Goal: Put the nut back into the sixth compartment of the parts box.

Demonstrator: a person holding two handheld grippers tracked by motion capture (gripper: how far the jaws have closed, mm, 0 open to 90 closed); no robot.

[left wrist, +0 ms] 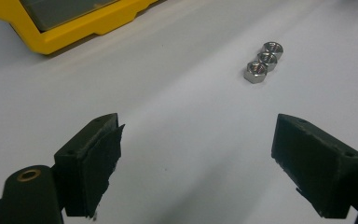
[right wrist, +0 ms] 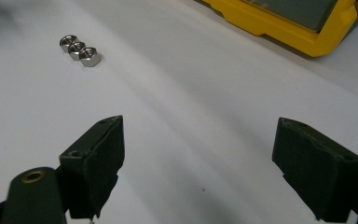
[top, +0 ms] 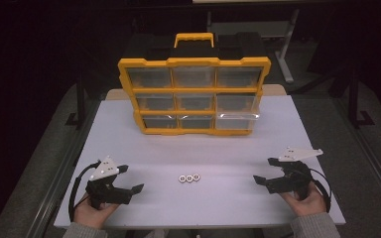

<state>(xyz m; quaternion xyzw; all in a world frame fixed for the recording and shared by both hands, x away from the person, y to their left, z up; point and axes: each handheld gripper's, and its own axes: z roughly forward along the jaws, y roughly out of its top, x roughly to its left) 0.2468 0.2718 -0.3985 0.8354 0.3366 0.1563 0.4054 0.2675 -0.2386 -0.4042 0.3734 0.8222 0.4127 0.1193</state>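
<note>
Three nuts [top: 189,178] lie on the table [top: 218,148] before the organizer [top: 193,96].

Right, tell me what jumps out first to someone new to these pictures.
The bright yellow plastic organizer case with clear drawers stands upright at the far side of the white table, its handle on top. Nearer the person, three small silver metal hex nuts lie touching in a short row. The left tool and right tool flank them, both open and holding nothing.

- A flat white rectangular worktop [top: 144,148].
- A yellow plastic organiser case [top: 194,96] with clear drawers stands at its far side.
- Three small silver hex nuts [top: 189,178], touching in a row, lie near its front.
</note>
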